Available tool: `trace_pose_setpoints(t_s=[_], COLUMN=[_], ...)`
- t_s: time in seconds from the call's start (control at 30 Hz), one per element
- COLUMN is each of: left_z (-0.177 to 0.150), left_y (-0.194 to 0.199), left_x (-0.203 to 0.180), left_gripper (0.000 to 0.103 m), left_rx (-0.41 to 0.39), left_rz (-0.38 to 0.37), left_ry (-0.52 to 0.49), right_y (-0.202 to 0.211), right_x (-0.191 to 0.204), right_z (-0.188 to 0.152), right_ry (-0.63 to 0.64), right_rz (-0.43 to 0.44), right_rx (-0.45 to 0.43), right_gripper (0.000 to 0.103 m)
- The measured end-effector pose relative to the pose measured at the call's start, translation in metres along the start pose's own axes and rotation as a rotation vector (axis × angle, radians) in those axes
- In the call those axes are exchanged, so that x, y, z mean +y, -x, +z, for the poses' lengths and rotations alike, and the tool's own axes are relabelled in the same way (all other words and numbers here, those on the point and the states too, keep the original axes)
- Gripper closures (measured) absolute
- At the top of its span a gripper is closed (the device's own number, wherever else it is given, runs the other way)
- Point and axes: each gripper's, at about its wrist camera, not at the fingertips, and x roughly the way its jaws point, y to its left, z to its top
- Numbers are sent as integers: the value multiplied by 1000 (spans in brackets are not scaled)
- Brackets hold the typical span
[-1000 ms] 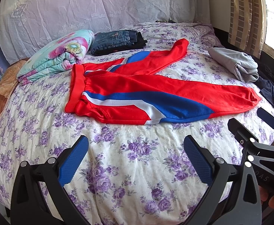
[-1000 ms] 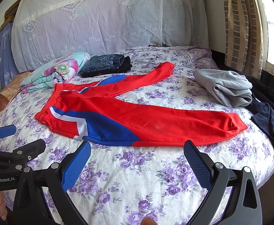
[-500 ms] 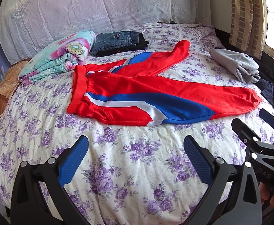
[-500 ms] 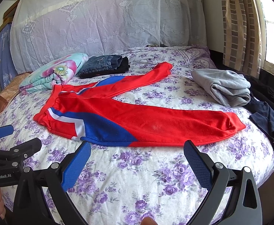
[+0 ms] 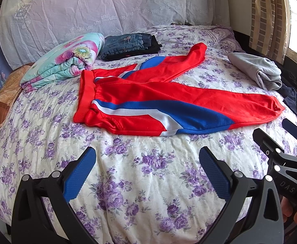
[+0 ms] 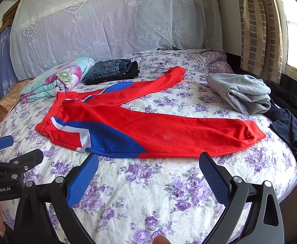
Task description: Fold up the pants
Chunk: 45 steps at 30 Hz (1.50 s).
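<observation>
crept slightly closer to the bed since a second ago, fold not begun; left wrist: left gripper (image 5: 147, 169) wide open, empty, red pants (image 5: 168, 105) spread flat ahead, floral blanket (image 5: 67, 61) beside waistband; right wrist: right gripper (image 6: 148, 174) wide open, empty, near pants hem, grey garment (image 6: 242, 93) just beyond.

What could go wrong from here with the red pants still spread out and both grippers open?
1. The red pants lie with legs splayed in a V; lifting one leg across may drag and bunch the waistband.
2. The near cuff sits close to the dark garment at the bed edge; the right gripper could pinch both.
3. The left gripper might catch the floral sheet beneath the thin fabric.
</observation>
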Motion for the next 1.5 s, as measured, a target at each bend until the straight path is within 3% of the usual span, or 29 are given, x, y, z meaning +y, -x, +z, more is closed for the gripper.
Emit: trace_pose_setpoints(t_s=[0.97,1.13,1.3,1.43,1.5], left_z=[-3,-5,-1,21,37], left_y=[-6,-16,-32,-50,-61], left_x=[2,4,56,128,160], left_gripper=[5,4,4,4,4], left_rx=[11,34,83,110,112], left_rz=[-1,-34,-60,-43,-22], left_ry=[1,-9,45,131,138], right_y=[-2,-3,-18,-35,-38], right_x=[-2,-3,5,43,73], right_z=[-2,-4,-7,1,7], right_ry=[-2,0,42,127,205], right_rz=[-6,-7,49,188,239], right_rx=[4,14,47,81,56], right_gripper=[3,3,4,4,3])
